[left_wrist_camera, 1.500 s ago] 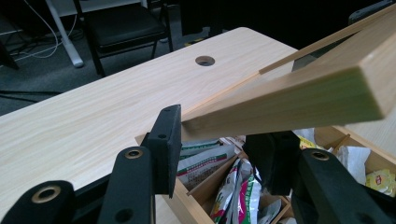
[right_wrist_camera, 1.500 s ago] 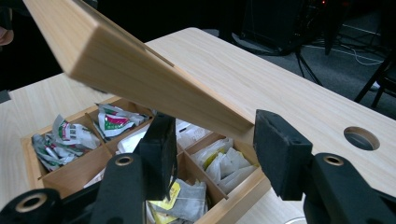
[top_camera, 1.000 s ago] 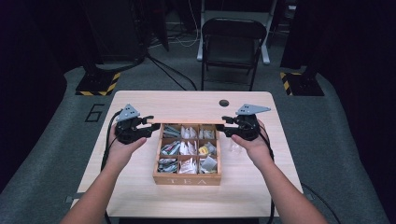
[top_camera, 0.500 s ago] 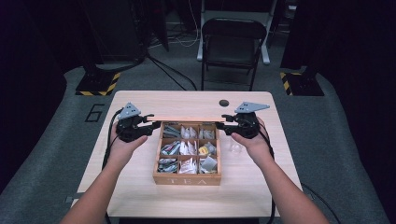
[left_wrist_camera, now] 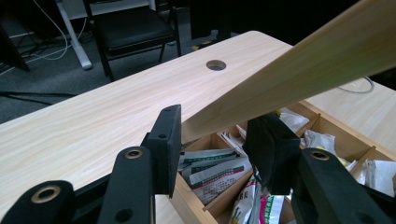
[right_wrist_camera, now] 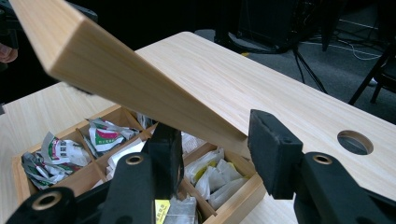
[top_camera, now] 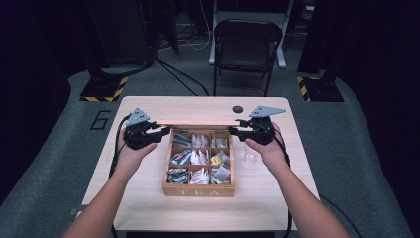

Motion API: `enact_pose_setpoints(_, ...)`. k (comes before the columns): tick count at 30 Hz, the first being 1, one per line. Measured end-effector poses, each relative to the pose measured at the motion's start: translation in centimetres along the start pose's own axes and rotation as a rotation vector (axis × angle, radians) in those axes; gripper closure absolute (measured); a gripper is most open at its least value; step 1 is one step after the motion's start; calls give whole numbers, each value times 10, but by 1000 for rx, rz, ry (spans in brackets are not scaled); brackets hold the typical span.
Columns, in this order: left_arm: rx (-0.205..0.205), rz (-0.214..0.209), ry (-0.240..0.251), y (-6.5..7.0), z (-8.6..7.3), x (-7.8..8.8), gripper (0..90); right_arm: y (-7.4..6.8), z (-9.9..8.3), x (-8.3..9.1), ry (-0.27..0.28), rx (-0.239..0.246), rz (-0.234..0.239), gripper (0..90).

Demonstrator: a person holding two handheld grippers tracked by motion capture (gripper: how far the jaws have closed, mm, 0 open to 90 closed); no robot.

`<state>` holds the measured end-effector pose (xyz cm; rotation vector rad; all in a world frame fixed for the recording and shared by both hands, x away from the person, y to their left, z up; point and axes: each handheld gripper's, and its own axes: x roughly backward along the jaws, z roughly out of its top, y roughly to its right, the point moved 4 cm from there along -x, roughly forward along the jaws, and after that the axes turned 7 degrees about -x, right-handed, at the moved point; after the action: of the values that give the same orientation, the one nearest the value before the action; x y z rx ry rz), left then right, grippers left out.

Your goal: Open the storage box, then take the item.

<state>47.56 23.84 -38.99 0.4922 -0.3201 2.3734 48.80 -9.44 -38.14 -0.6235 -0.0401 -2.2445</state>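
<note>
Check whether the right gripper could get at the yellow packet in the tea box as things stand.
Probably not right away: the right gripper sits at the raised lid with the left gripper. The yellow packet itself lies uncovered in the tea box.

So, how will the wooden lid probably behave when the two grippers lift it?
The wooden lid looks thin and flat, so probably stiff and light. Its smooth faces may slip between the pads. The left gripper and right gripper bracket opposite ends, so uneven lifting could tilt it over the tea box.

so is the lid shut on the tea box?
No: in the high view the lid stands raised along the back edge of the box, and the packets in its compartments lie exposed.
</note>
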Motion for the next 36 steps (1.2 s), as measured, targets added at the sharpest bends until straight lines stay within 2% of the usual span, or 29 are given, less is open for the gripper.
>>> enact_pose_setpoints(3, -4, -2, 3, 0, 1, -1, 575, 0, 1, 0, -1, -4, -3, 549)
enact_pose_setpoints(9, -26, 23, -5, 0, 5, -3, 593, 2, 3, -1, 11, -5, -3, 549)
enact_pose_setpoints(11, -22, 26, -6, -1, 7, -4, 594, 3, 3, -2, 13, -16, -2, 545)
enact_pose_setpoints(22, 13, 29, 8, -6, 13, -9, 594, 11, 1, -5, 3, -10, -28, 511)
enact_pose_setpoints(36, 20, 25, 8, -12, 18, -13, 596, 19, 0, -18, 10, -14, -29, 498)
